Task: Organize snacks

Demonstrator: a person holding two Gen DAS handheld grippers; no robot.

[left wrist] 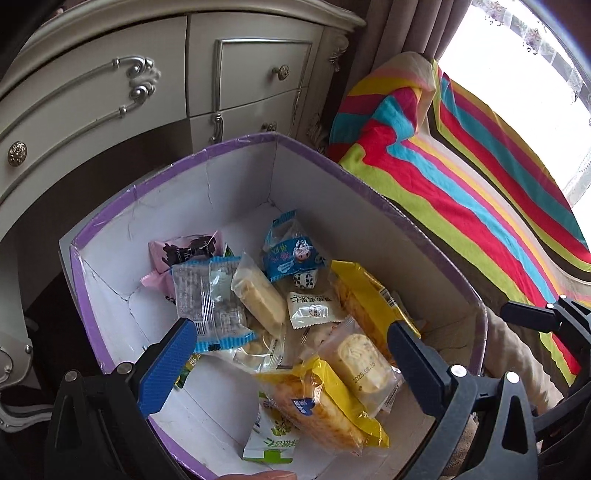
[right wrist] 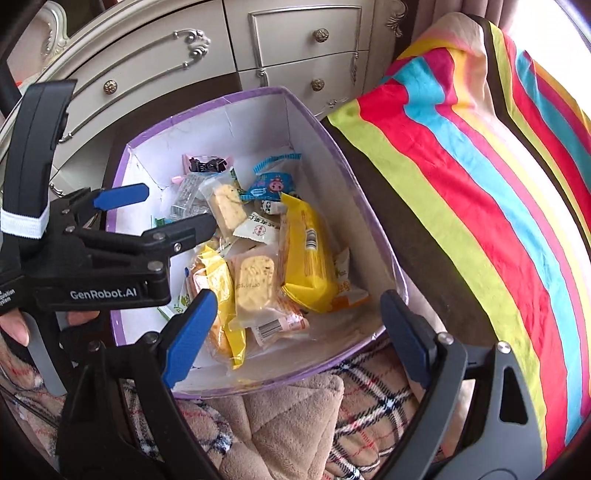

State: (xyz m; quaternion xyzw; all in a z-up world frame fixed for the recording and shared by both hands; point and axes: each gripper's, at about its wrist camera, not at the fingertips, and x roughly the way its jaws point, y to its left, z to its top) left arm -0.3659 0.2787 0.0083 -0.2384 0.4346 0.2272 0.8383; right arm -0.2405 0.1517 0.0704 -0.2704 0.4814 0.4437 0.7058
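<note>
Purple-rimmed white cardboard box [left wrist: 207,206]: wrapped snacks [left wrist: 258,299] inside. My left claw [left wrist: 291,347] and right claw [right wrist: 299,325]: both released, empty.

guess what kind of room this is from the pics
Most likely a bedroom at home. An ornate cream dresser with silver handles stands behind the purple-edged cardboard snack box, a bright rainbow-striped fabric cover lies beside it, and brown curtains hang by a sunlit window.

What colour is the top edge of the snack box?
Purple, on the box rim, clearest in the right wrist view.
</note>
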